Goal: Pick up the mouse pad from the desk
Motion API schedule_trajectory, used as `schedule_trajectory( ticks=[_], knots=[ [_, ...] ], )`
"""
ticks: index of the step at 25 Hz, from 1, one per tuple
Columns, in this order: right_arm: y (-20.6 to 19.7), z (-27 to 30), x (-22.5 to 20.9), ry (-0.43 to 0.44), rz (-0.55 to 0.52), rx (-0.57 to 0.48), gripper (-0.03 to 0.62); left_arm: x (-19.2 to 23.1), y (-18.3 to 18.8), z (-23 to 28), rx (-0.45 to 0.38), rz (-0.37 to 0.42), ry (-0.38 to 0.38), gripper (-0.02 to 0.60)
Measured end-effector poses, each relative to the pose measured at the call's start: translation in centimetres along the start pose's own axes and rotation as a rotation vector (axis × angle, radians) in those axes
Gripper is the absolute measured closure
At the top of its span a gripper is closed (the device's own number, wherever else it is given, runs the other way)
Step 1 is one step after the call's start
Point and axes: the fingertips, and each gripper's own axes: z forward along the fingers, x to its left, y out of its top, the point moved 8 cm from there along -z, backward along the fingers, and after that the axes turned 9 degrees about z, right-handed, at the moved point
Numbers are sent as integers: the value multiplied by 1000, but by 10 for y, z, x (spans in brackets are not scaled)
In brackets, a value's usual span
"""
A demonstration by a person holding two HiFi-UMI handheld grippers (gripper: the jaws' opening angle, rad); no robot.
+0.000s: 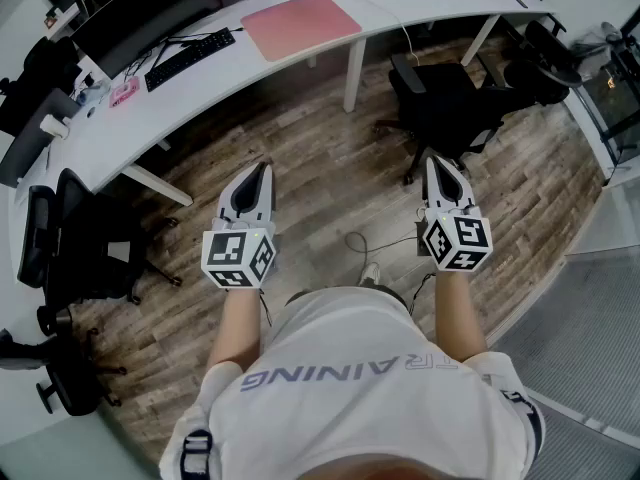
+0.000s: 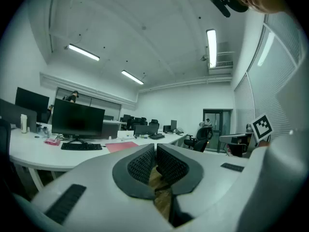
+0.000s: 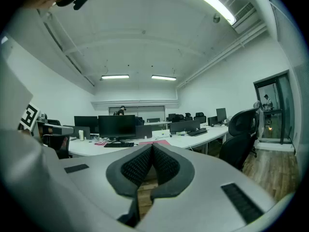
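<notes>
Mouse pad (image 1: 300,25), pink and flat, lies on the long curved white desk (image 1: 215,103), close to the desk's front edge and well apart from both claws. By my reading the pickup has not begun.

A black office chair (image 1: 445,108) stands on the wood floor before the desk's right stretch, and another chair (image 1: 70,248) sits at the left end. A dark monitor (image 1: 140,13) stands toward the desk's back edge, and a black keyboard (image 1: 190,58) lies just left of the pad. The left gripper (image 1: 265,166) and right gripper (image 1: 434,160) are held over the floor. Both are clenched with the pads together and nothing between them. A thin cable (image 1: 365,243) loops on the floor near the person's feet.

Possible trouble:
- The pad is thin and lies flush, so clenched or late-opening jaws would likely skid over it or push it toward the keyboard.
- The right-hand chair stands in the right claw's way to the desk and could be bumped.
- The floor cable could catch a foot on the way in.

Writing: the shirt print appears to read "TRAINING", seen upside down. Each gripper's cube carries black-and-white square markers. No brand is legible.
</notes>
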Motion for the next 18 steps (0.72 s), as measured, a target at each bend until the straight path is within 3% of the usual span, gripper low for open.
schedule_trajectory(
  ticks=[18],
  knots=[
    [3,13,-26,5,22,-5,571,-16,0,28,23,-2,-10,538]
  ],
)
